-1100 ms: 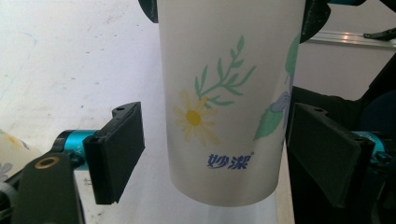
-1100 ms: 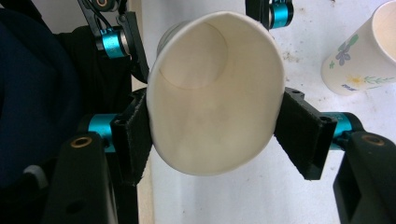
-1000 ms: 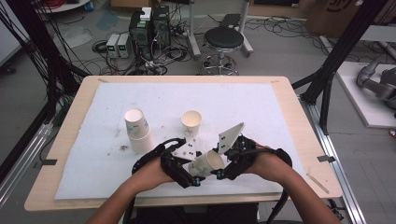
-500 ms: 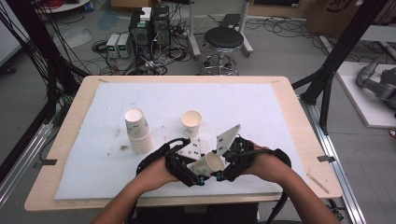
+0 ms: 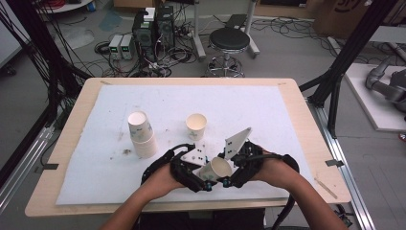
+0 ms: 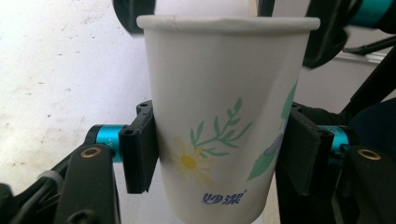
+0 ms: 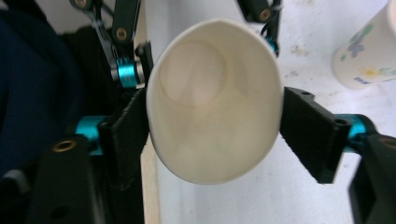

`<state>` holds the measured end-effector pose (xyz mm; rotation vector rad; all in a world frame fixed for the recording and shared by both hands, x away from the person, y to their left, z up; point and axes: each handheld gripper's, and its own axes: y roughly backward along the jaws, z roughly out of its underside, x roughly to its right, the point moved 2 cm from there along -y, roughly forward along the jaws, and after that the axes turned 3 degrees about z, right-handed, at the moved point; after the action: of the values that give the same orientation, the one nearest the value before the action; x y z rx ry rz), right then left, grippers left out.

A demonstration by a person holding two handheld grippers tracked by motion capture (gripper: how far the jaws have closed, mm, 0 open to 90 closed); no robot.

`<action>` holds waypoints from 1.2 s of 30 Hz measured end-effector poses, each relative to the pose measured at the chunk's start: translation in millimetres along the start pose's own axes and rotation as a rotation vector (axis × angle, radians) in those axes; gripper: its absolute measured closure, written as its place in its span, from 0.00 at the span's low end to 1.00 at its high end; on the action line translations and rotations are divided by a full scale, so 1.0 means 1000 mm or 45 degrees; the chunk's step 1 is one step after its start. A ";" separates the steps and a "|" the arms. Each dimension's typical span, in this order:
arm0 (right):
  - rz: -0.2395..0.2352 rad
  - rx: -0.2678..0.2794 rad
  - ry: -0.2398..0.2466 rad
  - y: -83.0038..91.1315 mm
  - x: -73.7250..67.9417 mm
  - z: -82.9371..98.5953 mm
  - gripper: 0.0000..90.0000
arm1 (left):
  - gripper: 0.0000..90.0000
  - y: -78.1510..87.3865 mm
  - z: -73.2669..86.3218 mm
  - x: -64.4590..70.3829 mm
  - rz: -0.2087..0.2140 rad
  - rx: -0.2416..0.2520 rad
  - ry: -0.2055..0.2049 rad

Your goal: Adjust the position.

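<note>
Two hand-held grippers on one paper cup rn, at about 6 o'clock on the desk near the front edge. Left hand-held gripper clamps the body w/ both jaws; right hand-held gripper pinches the rim, already squished oval. Super light, thin and crushable imo, so grip low near the base, gently.

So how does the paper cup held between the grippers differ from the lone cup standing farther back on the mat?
The held cup is tipped on its side, off the mat, its rim squeezed oval; the lone cup stands upright, round-rimmed, untouched. The held cup sits near the table's front edge, the lone cup farther back. Both are white paper cups.
</note>
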<state>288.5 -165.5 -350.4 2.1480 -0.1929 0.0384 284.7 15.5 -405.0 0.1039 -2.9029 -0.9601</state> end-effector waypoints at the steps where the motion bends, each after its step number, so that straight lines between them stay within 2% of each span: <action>1: 0.004 0.024 -0.012 0.002 0.001 0.001 0.26 | 0.39 0.000 0.002 -0.001 -0.001 0.009 0.006; 6: 0.025 0.169 -0.099 0.016 0.005 0.008 0.25 | 0.39 0.002 0.010 -0.004 -0.025 0.056 0.045; 7: 0.026 0.192 -0.116 0.018 0.005 0.010 0.24 | 0.39 0.003 0.013 -0.004 -0.031 0.083 0.064; 8: 0.040 0.237 -0.140 0.022 0.006 0.013 0.24 | 0.38 0.003 0.014 -0.005 -0.034 0.094 0.068; 14: 0.099 0.387 -0.302 0.030 0.010 0.032 0.24 | 0.38 0.006 0.024 -0.008 -0.074 0.150 0.107; 18: 0.147 0.464 -0.372 0.032 0.011 0.042 0.24 | 0.38 0.008 0.029 -0.010 -0.094 0.183 0.128; 25: 0.248 0.541 -0.421 0.035 0.008 0.059 0.24 | 0.38 0.015 0.037 -0.012 -0.138 0.253 0.148; 30: 0.338 0.584 -0.452 0.031 0.004 0.080 0.24 | 0.38 0.022 0.042 -0.013 -0.200 0.321 0.166; 36: 0.441 0.664 -0.551 0.026 0.001 0.110 0.24 | 0.38 0.028 0.043 -0.014 -0.254 0.411 0.164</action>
<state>280.1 -270.6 -389.6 2.5910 -0.8890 -0.1985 293.7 64.7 -422.8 0.4645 -2.9385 -0.4749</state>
